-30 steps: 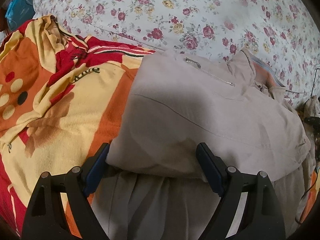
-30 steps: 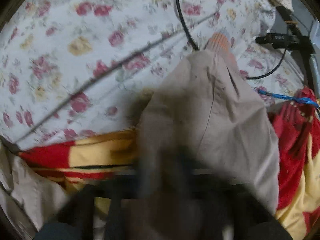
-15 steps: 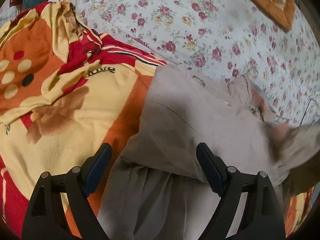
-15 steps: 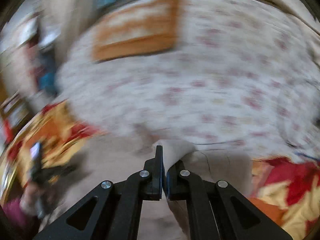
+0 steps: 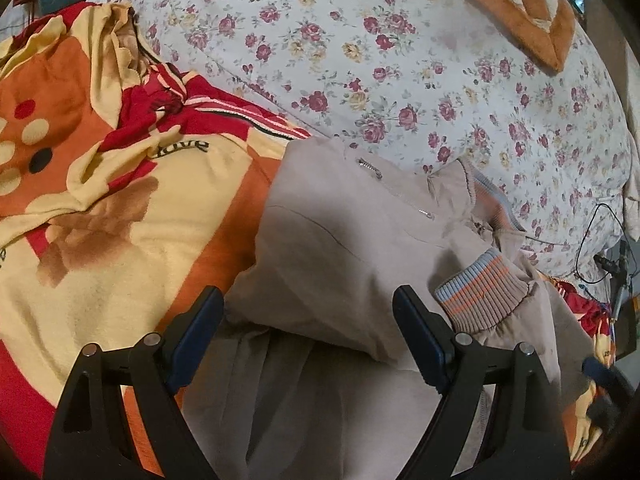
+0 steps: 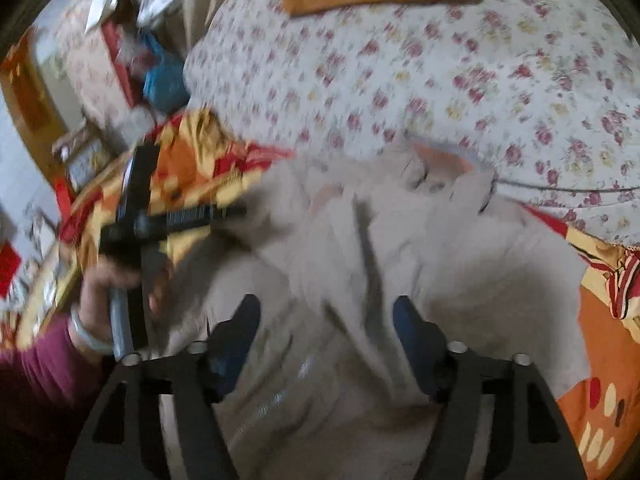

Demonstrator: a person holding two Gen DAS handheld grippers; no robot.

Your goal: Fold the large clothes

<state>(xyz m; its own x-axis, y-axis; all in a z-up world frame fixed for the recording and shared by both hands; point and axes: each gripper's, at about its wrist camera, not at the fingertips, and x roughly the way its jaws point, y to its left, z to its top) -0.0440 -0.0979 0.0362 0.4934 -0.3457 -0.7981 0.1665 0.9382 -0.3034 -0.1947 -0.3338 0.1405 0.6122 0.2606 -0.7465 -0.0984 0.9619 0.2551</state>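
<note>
A beige jacket lies half-folded on a bed, across an orange-and-yellow blanket and against a floral quilt, its zipped front running away from the person toward the collar at the quilt's edge. The right hand-held gripper hovers over the jacket's middle, jaws opening with nothing pinched between them, a striped sleeve cuff lying on the body near it. The left hand-held gripper stands wide and empty above the near folded edge, on the blanket side, probably better placed for that edge.
</note>
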